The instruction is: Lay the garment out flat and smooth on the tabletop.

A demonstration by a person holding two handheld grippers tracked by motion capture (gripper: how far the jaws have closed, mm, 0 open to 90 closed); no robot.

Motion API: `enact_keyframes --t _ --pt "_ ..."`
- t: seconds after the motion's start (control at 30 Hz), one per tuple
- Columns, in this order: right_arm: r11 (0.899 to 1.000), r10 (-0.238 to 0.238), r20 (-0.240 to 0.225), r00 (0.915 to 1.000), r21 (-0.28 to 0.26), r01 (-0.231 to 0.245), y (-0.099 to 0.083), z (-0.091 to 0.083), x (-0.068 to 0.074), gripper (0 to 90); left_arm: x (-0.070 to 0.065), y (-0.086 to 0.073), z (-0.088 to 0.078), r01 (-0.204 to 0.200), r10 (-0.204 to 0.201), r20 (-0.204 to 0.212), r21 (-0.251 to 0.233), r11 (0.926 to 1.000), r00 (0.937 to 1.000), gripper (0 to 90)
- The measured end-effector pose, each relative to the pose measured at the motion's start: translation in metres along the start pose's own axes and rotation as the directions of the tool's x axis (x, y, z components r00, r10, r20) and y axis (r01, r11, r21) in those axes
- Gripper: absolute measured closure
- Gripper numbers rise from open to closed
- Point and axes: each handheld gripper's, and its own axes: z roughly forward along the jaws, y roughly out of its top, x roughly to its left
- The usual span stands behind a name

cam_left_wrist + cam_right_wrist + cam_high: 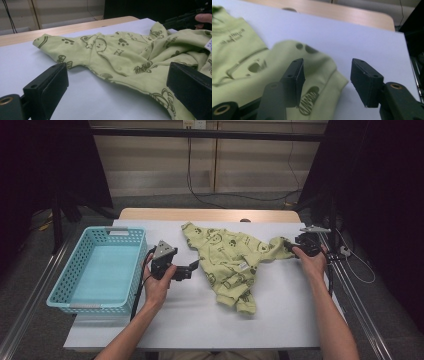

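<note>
The green baby garment [227, 262] lies crumpled in the middle of the white table cover [280, 315], its long axis running from the far left down toward the near right, with one sleeve stretched out to the right. That sleeve end [322, 72] is what the coming move likely turns on: it lies right at the right gripper [291, 247], whose jaws stand apart around the cuff edge, one pad over the cloth and the other over bare cover, not yet pressing. No cloth is pinched there.

The left gripper [196, 267] rests just left of the garment's body, jaws wide apart and holding nothing; the cloth lies ahead of it and to its right, near but not touched. So the right hand is the nearer one to a grab.

A blue basket [62, 285] stands at the left, well apart from the garment.

The print shows paw marks, little animals and some lettering, too small and blurred to read. A white tag [242, 266] sits inside; its writing cannot be made out.
</note>
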Motion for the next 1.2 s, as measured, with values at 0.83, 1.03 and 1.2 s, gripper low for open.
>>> enact_keyframes --t 0.83,1.03,1.2 --pt "0.997 0.003 0.13 0.9914 -0.075 0.007 0.032 -0.013 -0.031 83.7 -0.002 0.0 0.002 -0.026 0.026 -0.024 0.003 0.9997 0.9994 4.1" --pt "0.994 0.024 0.15 0.9884 -0.113 -0.007 0.04 -0.016 -0.042 83.5 -0.003 -0.003 0.007 -0.03 0.03 -0.015 0.023 0.9993 0.9994 4.0" --pt "0.997 0.016 0.146 0.9892 -0.076 -0.005 0.03 -0.006 -0.04 79.8 -0.006 -0.002 0.006 -0.031 0.031 -0.014 0.021 0.9993 0.9994 4.0"
